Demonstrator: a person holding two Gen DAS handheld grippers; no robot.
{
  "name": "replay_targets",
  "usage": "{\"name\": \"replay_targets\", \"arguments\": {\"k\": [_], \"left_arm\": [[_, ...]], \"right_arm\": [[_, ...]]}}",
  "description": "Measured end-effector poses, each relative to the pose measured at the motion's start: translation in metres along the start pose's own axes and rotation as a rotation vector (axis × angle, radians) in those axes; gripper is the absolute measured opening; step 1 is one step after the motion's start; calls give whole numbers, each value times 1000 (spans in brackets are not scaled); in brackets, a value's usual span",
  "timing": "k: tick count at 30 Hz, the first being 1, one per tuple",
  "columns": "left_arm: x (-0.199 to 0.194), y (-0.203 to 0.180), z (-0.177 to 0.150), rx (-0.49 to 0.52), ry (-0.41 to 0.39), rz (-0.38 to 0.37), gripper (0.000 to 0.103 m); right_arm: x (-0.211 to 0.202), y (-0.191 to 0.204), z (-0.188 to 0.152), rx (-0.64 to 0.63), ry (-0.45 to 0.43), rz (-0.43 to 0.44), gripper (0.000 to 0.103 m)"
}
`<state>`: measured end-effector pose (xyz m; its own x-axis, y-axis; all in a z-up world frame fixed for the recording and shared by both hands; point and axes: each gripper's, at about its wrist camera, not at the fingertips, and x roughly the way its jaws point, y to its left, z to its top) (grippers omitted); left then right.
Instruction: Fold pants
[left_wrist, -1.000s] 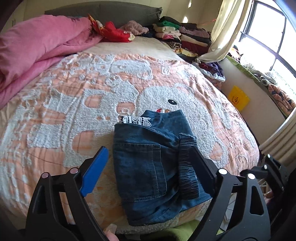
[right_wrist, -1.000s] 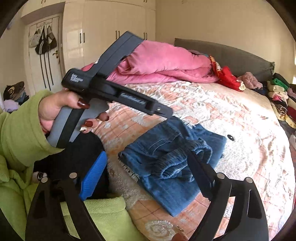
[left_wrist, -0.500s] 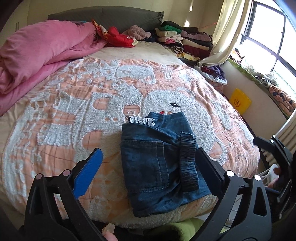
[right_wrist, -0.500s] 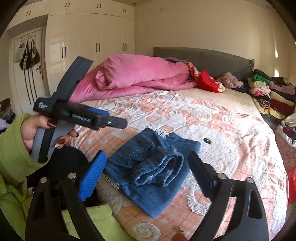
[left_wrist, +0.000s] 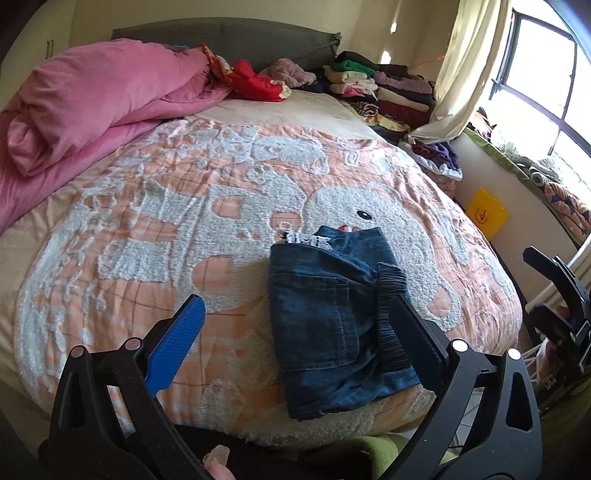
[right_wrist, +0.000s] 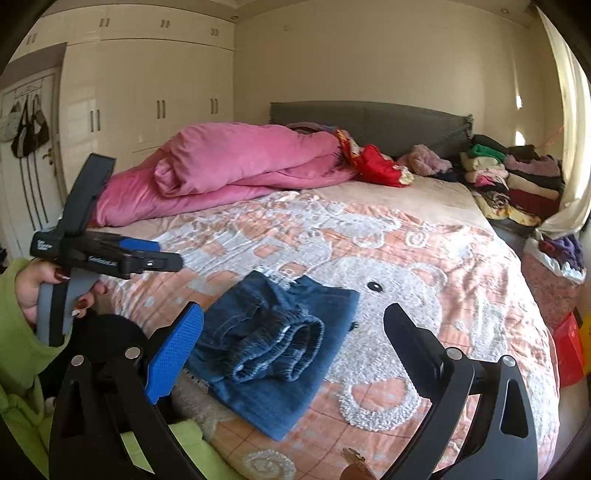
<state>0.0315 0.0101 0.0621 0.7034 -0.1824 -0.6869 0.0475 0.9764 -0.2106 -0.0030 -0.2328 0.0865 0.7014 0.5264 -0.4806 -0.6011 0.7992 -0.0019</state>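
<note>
Folded denim pants (left_wrist: 332, 325) lie low and centre on the bed (left_wrist: 147, 229). Both the left gripper (left_wrist: 295, 332) and right gripper (right_wrist: 293, 343) hang released, jaws spread, grasping nothing. Only the right view shows the wardrobe (right_wrist: 147, 92) at upper left; only the left view, the window (left_wrist: 546, 74) at upper right.

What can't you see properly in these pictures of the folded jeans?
- Left wrist view: the jeans' right edge is hidden behind a black finger of the left gripper.
- Right wrist view: the jeans' near-left corner sits behind the right gripper's blue pad.
- Neither view shows the layers underneath.
</note>
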Motion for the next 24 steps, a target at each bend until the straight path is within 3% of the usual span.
{"name": "replay_targets", "arguments": {"k": [6,12,24], "left_arm": [[13,11,-7,-36,29,13,93],[29,12,-15,-44,62,18,93],[73,4,-27,-30,142,22,93]], "right_arm": [[12,-10,-7,27,38,-83,98],[36,-23,-24,75,133,-134,98],[98,-49,-60,294,316,-42,94]]}}
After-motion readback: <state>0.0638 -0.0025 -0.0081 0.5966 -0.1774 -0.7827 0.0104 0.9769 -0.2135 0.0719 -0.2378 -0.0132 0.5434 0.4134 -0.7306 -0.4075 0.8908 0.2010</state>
